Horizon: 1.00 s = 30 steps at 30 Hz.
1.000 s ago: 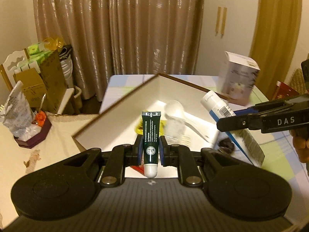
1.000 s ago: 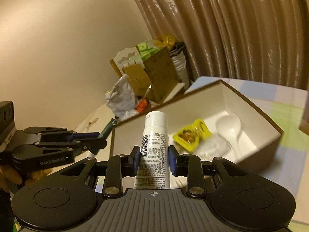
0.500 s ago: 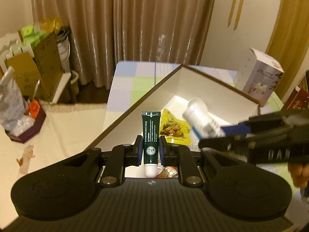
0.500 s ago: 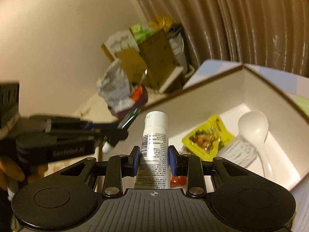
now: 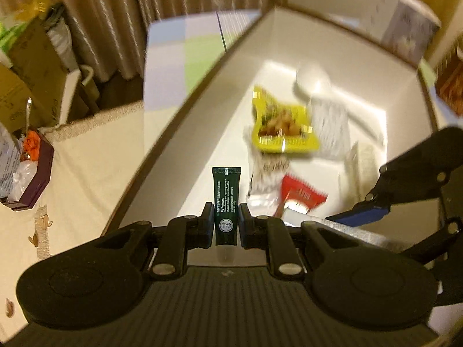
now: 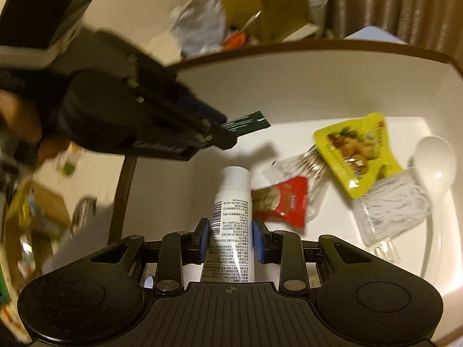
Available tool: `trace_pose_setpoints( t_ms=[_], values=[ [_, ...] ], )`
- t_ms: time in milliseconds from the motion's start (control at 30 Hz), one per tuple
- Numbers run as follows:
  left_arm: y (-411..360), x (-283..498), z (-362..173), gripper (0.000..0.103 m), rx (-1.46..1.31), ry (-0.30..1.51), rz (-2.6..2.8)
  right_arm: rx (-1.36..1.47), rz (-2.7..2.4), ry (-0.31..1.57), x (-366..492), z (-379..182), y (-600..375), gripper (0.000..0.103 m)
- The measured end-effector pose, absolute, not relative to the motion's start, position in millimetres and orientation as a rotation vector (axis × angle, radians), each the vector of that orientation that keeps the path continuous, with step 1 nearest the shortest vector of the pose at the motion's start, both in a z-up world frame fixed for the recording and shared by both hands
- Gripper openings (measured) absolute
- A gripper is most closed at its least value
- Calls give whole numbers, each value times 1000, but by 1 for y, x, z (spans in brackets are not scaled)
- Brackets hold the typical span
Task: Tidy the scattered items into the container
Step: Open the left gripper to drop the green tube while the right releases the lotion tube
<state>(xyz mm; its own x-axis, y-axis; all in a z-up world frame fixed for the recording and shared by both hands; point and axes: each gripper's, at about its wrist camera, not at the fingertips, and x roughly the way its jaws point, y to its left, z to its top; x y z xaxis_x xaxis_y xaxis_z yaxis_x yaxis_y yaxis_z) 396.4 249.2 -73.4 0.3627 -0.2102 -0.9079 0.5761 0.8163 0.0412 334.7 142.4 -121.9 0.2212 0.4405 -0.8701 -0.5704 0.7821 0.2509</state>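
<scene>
My left gripper [image 5: 225, 225] is shut on a dark green tube [image 5: 226, 199] and holds it over the white box [image 5: 341, 43], pointing down into it. My right gripper [image 6: 231, 237] is shut on a white tube [image 6: 231, 202], also above the box [image 6: 303, 66]. Each gripper shows in the other's view: the right one [image 5: 411, 179] and the left one [image 6: 139, 124] with the green tube [image 6: 246, 123]. In the box lie a yellow snack packet [image 6: 356, 153], a red packet [image 6: 283, 202], a white spoon [image 6: 434, 162] and a clear pack of white strands [image 6: 390, 205].
The box stands on a checked tablecloth [image 5: 179, 49]. A white carton [image 5: 405, 26] stands behind the box. Cardboard boxes and bags [image 5: 26, 57] crowd the floor at left, beside a beige cloth-covered surface [image 5: 86, 159].
Both grippers have tilted down and moved closer over the box, still holding their tubes. The box interior now fills both views.
</scene>
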Motion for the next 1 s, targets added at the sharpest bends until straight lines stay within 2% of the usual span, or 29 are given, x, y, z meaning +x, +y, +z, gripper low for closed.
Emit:
trace_pose_setpoints(
  t_ms=[433,467,533,567,700,867,900,933,1000],
  values=[
    [232,404,-101,15,487,1200,-569,-173,706,1257,338,-140,148,36],
    [231,404,-102,15,498,1204,-563,-172,710,1263,337,-140,148,41],
    [230,403,-102,17,519,1209,-565,-172,719,1273,335,-139,147,71],
    [230,403,-102,21,525,1212,-566,-180,713,1271,333,-137,148,71],
    [230,401,-103,27,544,1211,-559,-163,707,1278,332,-135,143,71],
    [228,397,-100,41,543,1201,-557,-178,689,1278,332,-130,142,71],
    [227,397,-99,41,545,1198,-556,-181,690,1276,330,-129,141,75],
    [227,396,-98,43,546,1196,-554,-185,690,1270,328,-128,141,86],
    [226,394,-96,47,545,1189,-551,-195,679,1236,326,-123,138,97]
  ],
)
